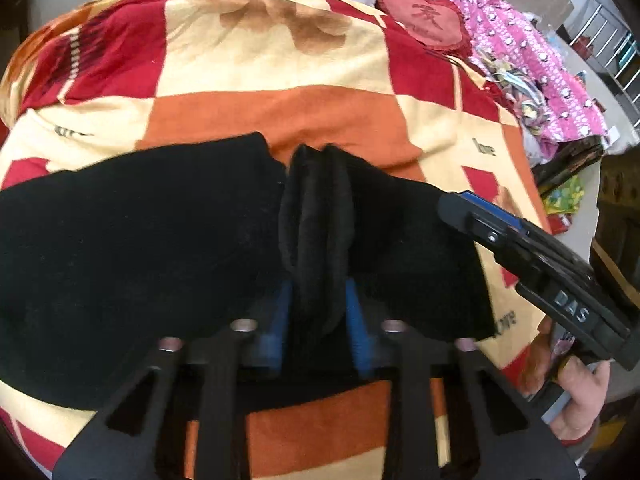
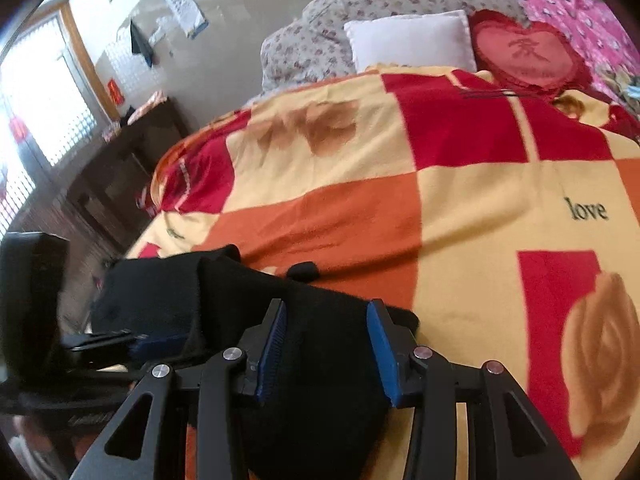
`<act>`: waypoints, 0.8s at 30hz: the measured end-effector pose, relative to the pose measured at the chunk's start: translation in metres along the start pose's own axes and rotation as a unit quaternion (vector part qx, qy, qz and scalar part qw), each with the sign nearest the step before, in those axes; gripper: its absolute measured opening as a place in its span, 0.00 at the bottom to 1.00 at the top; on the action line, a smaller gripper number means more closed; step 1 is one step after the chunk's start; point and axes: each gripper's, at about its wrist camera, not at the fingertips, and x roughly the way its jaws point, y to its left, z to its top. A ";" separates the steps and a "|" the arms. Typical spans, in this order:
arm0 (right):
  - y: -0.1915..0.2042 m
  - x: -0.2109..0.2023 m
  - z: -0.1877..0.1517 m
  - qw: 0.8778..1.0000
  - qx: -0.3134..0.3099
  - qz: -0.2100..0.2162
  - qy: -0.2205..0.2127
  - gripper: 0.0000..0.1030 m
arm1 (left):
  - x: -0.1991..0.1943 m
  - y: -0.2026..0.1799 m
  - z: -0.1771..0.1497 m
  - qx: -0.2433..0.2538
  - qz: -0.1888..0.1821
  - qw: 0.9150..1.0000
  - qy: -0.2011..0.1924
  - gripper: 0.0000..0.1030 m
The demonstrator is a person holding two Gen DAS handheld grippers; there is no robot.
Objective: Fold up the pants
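Observation:
Black pants (image 1: 140, 216) lie across a checked red, orange and cream blanket (image 1: 280, 72) on a bed. My left gripper (image 1: 316, 308) is shut on a bunched fold of the pants, pinched between its blue pads (image 1: 356, 320). My right gripper (image 2: 326, 344) is open, its blue pads (image 2: 384, 348) apart just above the near end of the pants (image 2: 304, 340). The right gripper also shows at the right of the left wrist view (image 1: 472, 208), at the pants' right edge. The left gripper shows at the lower left of the right wrist view (image 2: 132, 340), among the black cloth.
A heart-shaped red cushion (image 1: 424, 16), a white pillow (image 2: 412, 40), a floral pillow (image 2: 360, 4) and pink bedding (image 1: 532, 60) lie at the head of the bed. A dark wooden cabinet (image 2: 120, 160) stands beside the bed under a window (image 2: 36, 120).

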 end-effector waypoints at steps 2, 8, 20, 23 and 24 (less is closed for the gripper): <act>0.006 -0.009 -0.003 1.000 -0.011 0.008 -0.004 0.40 | -0.007 0.001 -0.001 -0.004 -0.007 1.000 -0.005 0.13; 0.029 -0.001 -0.010 0.998 -0.050 0.022 0.014 0.40 | -0.023 0.009 -0.012 -0.015 -0.010 1.000 -0.012 0.13; 0.039 0.026 -0.004 0.998 -0.057 -0.008 0.035 0.40 | -0.009 0.012 -0.008 -0.018 0.022 1.000 -0.011 0.20; 0.044 0.014 -0.006 0.997 -0.066 -0.012 0.031 0.40 | -0.016 0.010 -0.011 -0.013 0.034 0.999 -0.018 0.22; 0.046 0.011 -0.007 0.997 -0.067 -0.013 0.029 0.40 | -0.019 0.009 -0.012 -0.008 0.043 0.999 -0.021 0.24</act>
